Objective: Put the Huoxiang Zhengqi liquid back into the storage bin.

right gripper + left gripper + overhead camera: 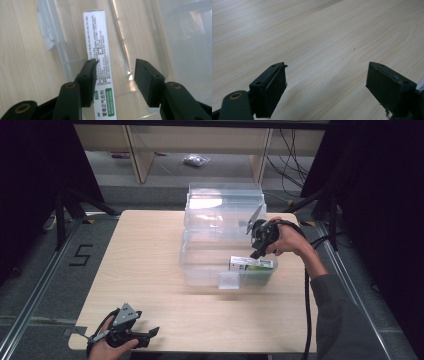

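One box (99,65) lies in the clear tub (200,265) on the bench (145,270), apparently just let go by the right tool (115,72), whose jaws are spread above it. Next, that tool should lift clear. The left tool (327,82) rests spread, pinching nothing.

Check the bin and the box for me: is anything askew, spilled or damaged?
Nothing stands out. The white and green box lies flat inside the clear plastic bin, near its front right corner, looking intact. The right gripper hangs above it with jaws apart, gripping nothing. No spill on the wooden table.
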### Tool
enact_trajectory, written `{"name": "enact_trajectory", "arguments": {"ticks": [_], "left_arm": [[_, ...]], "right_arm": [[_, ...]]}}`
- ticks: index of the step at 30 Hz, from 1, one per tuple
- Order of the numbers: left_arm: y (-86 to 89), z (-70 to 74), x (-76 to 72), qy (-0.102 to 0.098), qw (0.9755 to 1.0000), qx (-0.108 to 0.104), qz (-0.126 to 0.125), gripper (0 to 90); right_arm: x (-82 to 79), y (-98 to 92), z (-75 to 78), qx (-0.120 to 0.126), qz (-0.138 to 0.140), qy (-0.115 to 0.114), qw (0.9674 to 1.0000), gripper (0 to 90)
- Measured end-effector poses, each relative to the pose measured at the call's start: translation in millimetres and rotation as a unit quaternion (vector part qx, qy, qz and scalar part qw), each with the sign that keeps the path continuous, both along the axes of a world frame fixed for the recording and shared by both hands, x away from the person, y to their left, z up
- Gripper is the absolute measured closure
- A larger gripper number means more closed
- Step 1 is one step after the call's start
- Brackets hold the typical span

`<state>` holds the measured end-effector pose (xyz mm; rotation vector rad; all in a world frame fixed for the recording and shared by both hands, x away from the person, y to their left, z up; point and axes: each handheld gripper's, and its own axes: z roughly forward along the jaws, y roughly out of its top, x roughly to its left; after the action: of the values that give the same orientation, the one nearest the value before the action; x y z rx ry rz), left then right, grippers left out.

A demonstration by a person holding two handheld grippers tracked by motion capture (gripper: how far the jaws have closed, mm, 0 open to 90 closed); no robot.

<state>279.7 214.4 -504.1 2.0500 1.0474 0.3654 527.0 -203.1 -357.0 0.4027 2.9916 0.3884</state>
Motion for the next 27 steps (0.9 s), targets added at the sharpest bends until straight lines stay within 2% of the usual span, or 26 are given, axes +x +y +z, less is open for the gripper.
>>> {"name": "enact_trajectory", "arguments": {"ticks": [1, 2, 3, 4, 5, 7, 8, 10, 11, 12, 13, 14, 16, 17, 18, 20, 21, 22, 23, 25, 27], "left_arm": [[0.3, 0.2, 0.2, 0.001, 1.0, 0.0, -0.001, 15.6], [-0.6, -0.4, 0.4, 0.002, 1.0, -0.006, 0.003, 15.7], [-0.6, 0.4, 0.1, 0.007, 1.0, -0.003, 0.006, 15.7], [0.7, 0.2, 0.5, 0.007, 1.0, 0.002, 0.001, 15.7], [0.7, 0.5, 0.5, 0.008, 1.0, 0.004, 0.001, 15.7], [0.1, -0.7, 0.9, 0.003, 1.0, -0.008, 0.005, 15.7], [1.3, 0.0, 0.8, 0.003, 1.0, 0.001, 0.002, 15.7], [-0.2, 0.0, 0.3, 0.006, 1.0, -0.003, 0.007, 15.7], [0.2, 0.3, 0.5, 0.008, 1.0, 0.001, 0.004, 15.7], [0.5, 0.1, 1.0, 0.006, 1.0, 0.006, 0.005, 15.7], [-0.7, 0.4, 0.2, 0.007, 1.0, -0.004, 0.005, 15.7], [0.1, 0.9, 0.1, 0.005, 1.0, 0.001, 0.004, 15.7], [0.7, 1.6, 0.2, 0.003, 1.0, 0.001, 0.003, 15.6], [0.9, 1.3, 0.5, 0.0, 1.0, -0.004, 0.005, 15.7], [1.7, 2.0, 0.5, 0.001, 1.0, 0.002, 0.006, 15.7], [0.8, 2.2, -0.1, 0.002, 1.0, 0.0, 0.006, 15.6], [1.2, 2.5, 0.4, 0.003, 1.0, 0.002, 0.0, 15.7], [2.2, 2.7, 1.3, 0.005, 0.9999, 0.014, -0.002, 15.7], [2.1, 2.5, 1.2, 0.004, 0.9999, 0.013, -0.002, 15.7], [2.0, 2.6, 1.0, 0.005, 0.9999, 0.012, -0.003, 15.7], [1.6, 2.4, 0.7, 0.006, 1.0, 0.007, -0.001, 15.7]], "right_arm": [[-2.0, -1.4, 1.4, 0.006, -0.018, 0.006, 0.9998, 51.3], [-2.2, -2.8, 2.7, 0.008, -0.021, 0.0, 0.9998, 50.4], [-5.2, -5.3, 5.9, 0.01, -0.044, -0.002, 0.999, 49.4], [-5.3, -6.7, 7.4, 0.015, -0.046, -0.007, 0.9988, 49.4], [-6.0, -8.7, 8.8, 0.03, -0.05, -0.013, 0.9982, 49.4], [-7.7, -11.0, 9.4, 0.046, -0.048, -0.015, 0.9977, 48.4], [-9.7, -11.3, 9.2, 0.045, -0.055, -0.02, 0.9972, 47.4], [-12.8, -12.0, 8.1, 0.046, -0.061, -0.022, 0.9969, 45.8], [-16.2, -11.8, 8.6, 0.041, -0.075, -0.019, 0.9962, 44.9], [-16.1, -12.1, 8.6, 0.044, -0.063, -0.021, 0.9969, 44.2], [-18.6, -12.9, 9.6, 0.056, -0.068, -0.027, 0.9957, 44.0], [-20.4, -14.3, 11.1, 0.073, -0.077, -0.03, 0.9939, 43.0], [-23.8, -15.0, 12.2, 0.078, -0.09, -0.031, 0.9924, 39.5], [-24.9, -16.0, 12.5, 0.08, -0.088, -0.032, 0.9924, 38.5], [-26.6, -17.3, 12.8, 0.084, -0.093, -0.031, 0.9916, 37.7], [-29.5, -20.1, 13.2, 0.089, -0.109, -0.036, 0.9894, 35.7], [-30.5, -21.8, 13.3, 0.098, -0.113, -0.039, 0.988, 34.5], [-31.8, -23.0, 13.9, 0.104, -0.119, -0.039, 0.9866, 33.5], [-35.7, -24.7, 14.8, 0.112, -0.135, -0.04, 0.9837, 31.8], [-39.2, -27.1, 15.2, 0.12, -0.141, -0.045, 0.9817, 30.2], [-45.0, -29.5, 15.4, 0.131, -0.159, -0.042, 0.9777, 29.1]]}}
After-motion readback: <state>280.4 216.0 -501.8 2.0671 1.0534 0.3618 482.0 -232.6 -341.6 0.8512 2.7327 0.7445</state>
